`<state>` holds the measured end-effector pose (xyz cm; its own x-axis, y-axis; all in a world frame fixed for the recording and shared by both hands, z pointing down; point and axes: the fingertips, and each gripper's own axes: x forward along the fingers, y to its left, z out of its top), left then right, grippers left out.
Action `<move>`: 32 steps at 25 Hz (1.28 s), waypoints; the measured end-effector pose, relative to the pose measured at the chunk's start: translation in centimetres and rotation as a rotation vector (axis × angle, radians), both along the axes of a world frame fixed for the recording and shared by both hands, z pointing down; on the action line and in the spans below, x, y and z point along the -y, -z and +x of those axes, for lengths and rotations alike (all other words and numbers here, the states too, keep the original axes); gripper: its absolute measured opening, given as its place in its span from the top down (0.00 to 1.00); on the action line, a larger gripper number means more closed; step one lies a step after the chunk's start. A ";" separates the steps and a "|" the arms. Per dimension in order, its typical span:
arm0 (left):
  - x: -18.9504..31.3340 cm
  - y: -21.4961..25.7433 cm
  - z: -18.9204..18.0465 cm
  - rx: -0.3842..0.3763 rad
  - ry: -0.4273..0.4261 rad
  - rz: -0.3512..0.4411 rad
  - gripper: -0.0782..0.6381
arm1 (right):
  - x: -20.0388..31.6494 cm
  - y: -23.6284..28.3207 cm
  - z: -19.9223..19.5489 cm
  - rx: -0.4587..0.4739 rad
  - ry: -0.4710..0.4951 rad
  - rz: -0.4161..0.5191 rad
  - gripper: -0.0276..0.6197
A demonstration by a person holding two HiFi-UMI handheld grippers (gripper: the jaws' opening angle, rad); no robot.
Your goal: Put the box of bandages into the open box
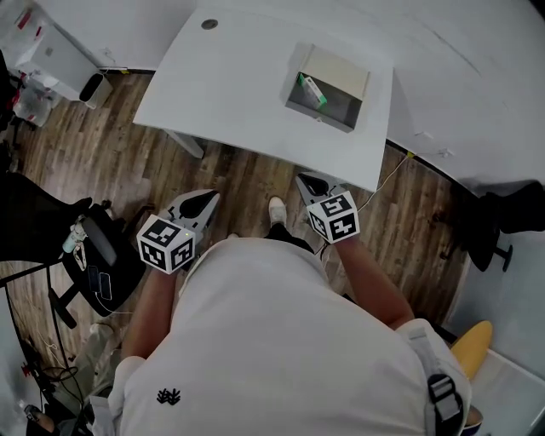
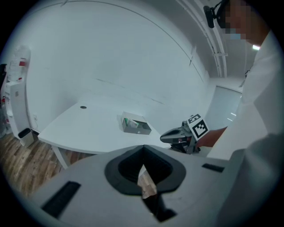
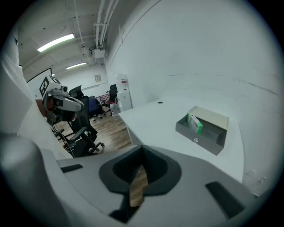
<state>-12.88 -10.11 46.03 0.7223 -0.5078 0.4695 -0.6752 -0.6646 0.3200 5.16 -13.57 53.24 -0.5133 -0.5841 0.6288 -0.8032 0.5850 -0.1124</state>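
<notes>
The green-and-white box of bandages (image 1: 311, 89) stands on edge inside the grey open box (image 1: 322, 111), against its left wall, on the white table (image 1: 230, 94). Both grippers are held close to the person's body, over the wooden floor and short of the table's near edge. My left gripper (image 1: 204, 197) is shut with nothing in it. My right gripper (image 1: 311, 182) is likewise shut and empty. In the right gripper view the bandage box (image 3: 194, 123) shows in the open box (image 3: 199, 137), well ahead of the shut jaws. The left gripper view shows the same open box (image 2: 137, 131) far off.
A black office chair (image 1: 102, 255) stands at the left on the floor, and another dark chair (image 1: 502, 221) at the right. White equipment (image 1: 47, 51) sits at the far left corner. The table has a round cable hole (image 1: 209, 24).
</notes>
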 end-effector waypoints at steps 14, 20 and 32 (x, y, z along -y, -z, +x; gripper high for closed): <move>-5.2 -0.6 -2.6 -0.033 -0.098 0.003 0.88 | -7.8 3.6 -4.1 0.028 -0.043 0.065 0.95; -6.5 -0.8 -2.7 -0.046 -0.119 0.004 0.88 | -10.0 4.2 -5.4 0.011 -0.020 0.092 0.95; -8.3 -1.4 -2.8 -0.053 -0.145 -0.001 0.88 | -12.0 4.4 -5.6 0.020 -0.044 0.111 0.95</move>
<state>-15.68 -1.79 47.45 0.8120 -0.3960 0.4288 -0.5542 -0.7536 0.3534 -0.49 -1.55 48.79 -0.4977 -0.6717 0.5487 -0.8266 0.5590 -0.0655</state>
